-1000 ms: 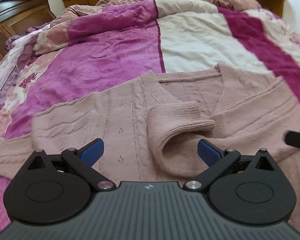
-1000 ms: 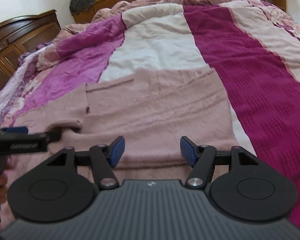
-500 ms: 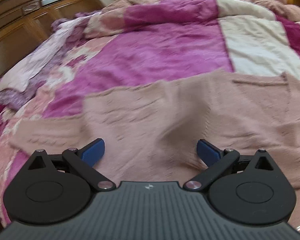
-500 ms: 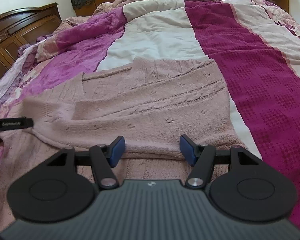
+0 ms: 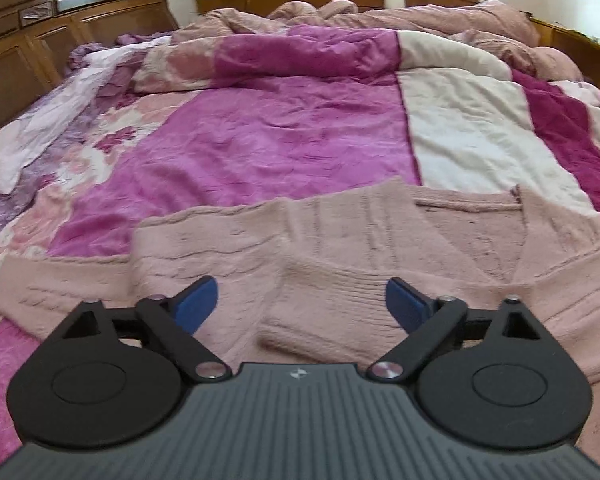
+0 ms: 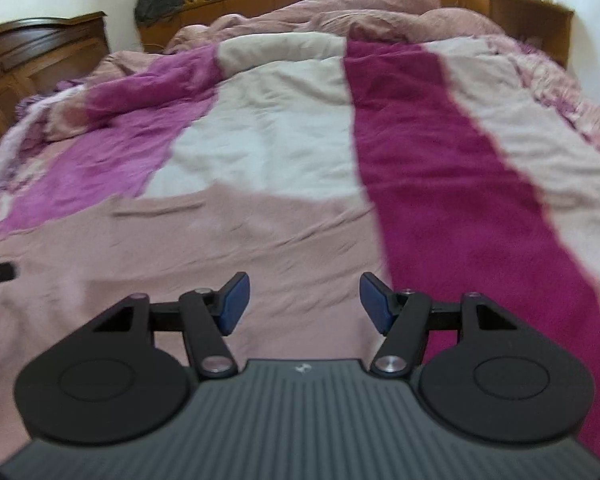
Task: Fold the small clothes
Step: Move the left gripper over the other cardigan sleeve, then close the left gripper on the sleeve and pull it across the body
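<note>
Our two grippers point down, both empty.
Our left gripper (image 5: 302, 304) has its blue pads wide apart, and its jaws have just been closing a little with nothing pinched. Our right gripper (image 6: 304, 300) has its jaws apart, less wide.

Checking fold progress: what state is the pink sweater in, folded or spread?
Partly folded: the pink sweater lies flat on the bed, one sleeve laid across its front.

bed with dark carved wooden headboard (image 5: 60, 12) | covered by rumpled quilt in magenta, cream and crimson stripes (image 5: 292, 136) | dusty-pink cable-knit cardigan (image 5: 380, 248) spread flat on quilt's near part, one sleeve folded across its body, other sleeve stretched out left
</note>
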Action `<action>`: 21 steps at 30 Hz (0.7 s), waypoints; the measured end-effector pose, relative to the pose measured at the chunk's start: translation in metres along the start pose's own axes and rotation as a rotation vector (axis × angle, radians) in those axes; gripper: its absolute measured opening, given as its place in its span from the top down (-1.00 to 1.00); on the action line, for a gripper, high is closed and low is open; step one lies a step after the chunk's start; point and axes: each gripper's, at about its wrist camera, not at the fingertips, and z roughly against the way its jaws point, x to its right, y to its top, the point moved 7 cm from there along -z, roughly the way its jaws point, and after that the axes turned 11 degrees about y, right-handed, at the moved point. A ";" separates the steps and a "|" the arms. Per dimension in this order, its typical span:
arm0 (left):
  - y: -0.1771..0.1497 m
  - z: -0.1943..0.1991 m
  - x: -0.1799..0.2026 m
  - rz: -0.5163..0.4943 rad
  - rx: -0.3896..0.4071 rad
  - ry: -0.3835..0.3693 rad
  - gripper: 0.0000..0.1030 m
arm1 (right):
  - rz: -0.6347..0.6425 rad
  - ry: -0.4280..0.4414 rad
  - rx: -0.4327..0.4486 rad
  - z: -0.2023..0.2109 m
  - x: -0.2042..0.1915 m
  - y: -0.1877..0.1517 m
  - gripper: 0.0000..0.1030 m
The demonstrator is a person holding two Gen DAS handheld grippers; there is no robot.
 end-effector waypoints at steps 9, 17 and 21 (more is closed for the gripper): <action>-0.002 -0.033 -0.002 0.003 -0.046 0.030 -0.51 | -0.030 0.034 -0.019 -0.047 0.038 0.014 -0.21; -0.010 -0.051 -0.003 0.079 -0.092 -0.091 0.07 | -0.032 0.045 -0.008 -0.058 0.036 0.001 -0.21; -0.010 -0.043 0.004 0.042 -0.053 -0.099 0.79 | -0.040 0.048 0.016 -0.057 0.038 0.002 -0.05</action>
